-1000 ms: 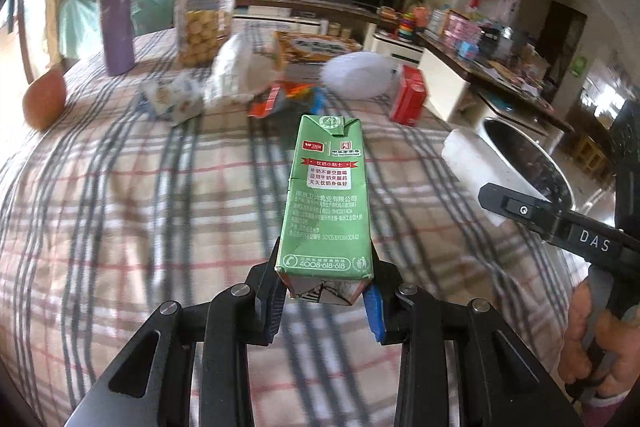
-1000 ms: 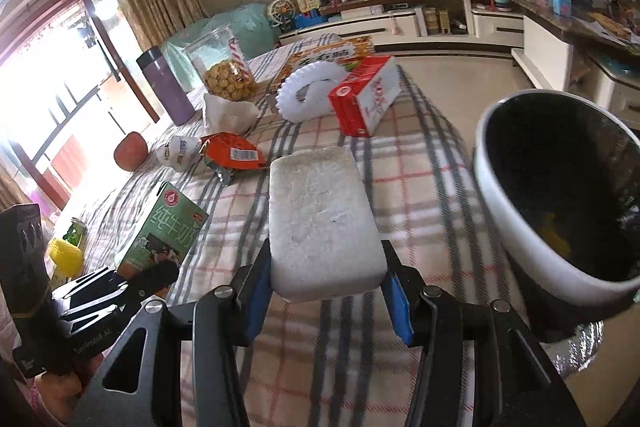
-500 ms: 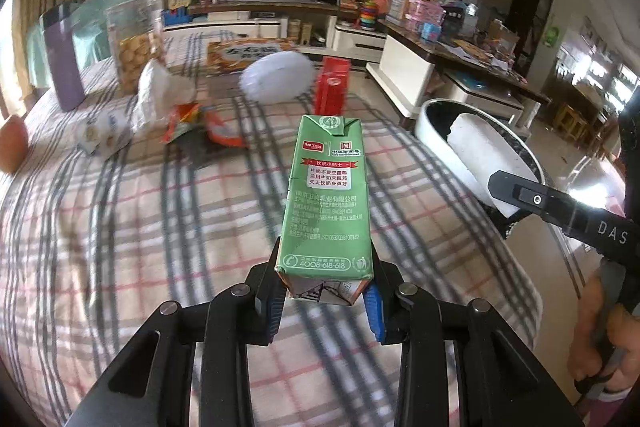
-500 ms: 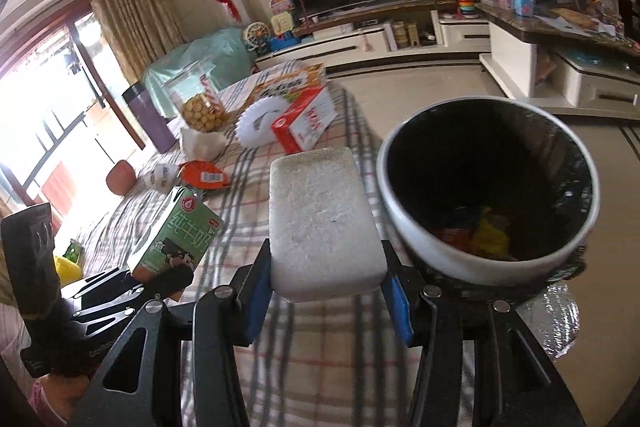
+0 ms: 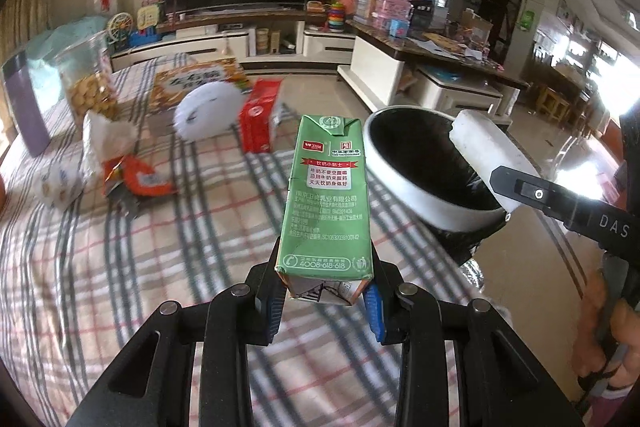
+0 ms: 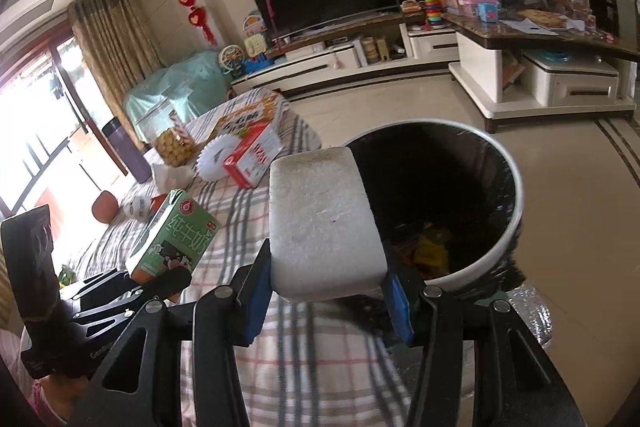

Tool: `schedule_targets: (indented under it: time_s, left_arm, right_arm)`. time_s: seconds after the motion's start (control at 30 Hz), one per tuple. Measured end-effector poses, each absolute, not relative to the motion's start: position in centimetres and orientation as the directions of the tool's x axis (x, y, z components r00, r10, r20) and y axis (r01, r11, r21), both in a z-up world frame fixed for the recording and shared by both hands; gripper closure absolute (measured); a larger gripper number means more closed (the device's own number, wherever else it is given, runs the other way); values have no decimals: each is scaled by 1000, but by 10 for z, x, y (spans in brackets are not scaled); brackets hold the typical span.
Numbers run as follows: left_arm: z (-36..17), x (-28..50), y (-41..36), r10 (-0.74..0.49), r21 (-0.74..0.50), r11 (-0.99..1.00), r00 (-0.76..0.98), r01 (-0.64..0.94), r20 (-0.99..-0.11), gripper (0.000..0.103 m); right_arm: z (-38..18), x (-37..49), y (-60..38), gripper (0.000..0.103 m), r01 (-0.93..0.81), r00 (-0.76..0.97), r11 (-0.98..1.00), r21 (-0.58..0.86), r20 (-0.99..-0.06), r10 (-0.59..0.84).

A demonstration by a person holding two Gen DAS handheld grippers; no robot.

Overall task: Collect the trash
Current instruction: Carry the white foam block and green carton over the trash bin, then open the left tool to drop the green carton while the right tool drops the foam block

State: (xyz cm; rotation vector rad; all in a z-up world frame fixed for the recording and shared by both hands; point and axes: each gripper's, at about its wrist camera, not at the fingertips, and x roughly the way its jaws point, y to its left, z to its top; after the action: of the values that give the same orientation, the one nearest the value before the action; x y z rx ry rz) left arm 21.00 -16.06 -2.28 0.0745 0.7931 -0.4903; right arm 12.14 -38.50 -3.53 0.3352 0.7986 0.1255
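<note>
Both hands are carrying their loads toward the bin (image 6: 508, 227), which is now sitting large and close in the right wrist view, where 1 second ago it was only showing at the frame's edge. We are holding the white foam block (image 6: 324, 223) in the right gripper (image 6: 326, 301), its jaws set fairly wide and pressing on the block's 2 long sides, with the block's long axis running straight out along the fingers. We are holding the green milk carton (image 5: 326, 203) in the left gripper (image 5: 326, 301), its jaws narrower and clamping the carton's base, so the carton is standing out lengthwise ahead of them.

What the coming drop is turning on, as we judge it: the bin's dark mouth is lying ahead and to the right of both loads, beyond the edge of the checked cloth on the counter (image 5: 120, 267). In the left wrist view the foam block (image 5: 488, 155) is already overlapping the bin's white rim (image 5: 400, 187), while the carton is hanging over the cloth, beside the rim (not over the opening, as far as we can tell). So the right hand is nearer, and we are judging that it is due to let go first; the left is needing more travel rightward.
</note>
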Motion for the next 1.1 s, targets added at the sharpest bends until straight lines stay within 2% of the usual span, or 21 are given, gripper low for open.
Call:
schedule_targets:
  time_s: [1.1]
  left_arm:
    - [-22,254,-245,-431,-82,836,555,543,-712,71]
  right_arm:
    - [-42,139,-457,53,121,679,936,332,-715,166]
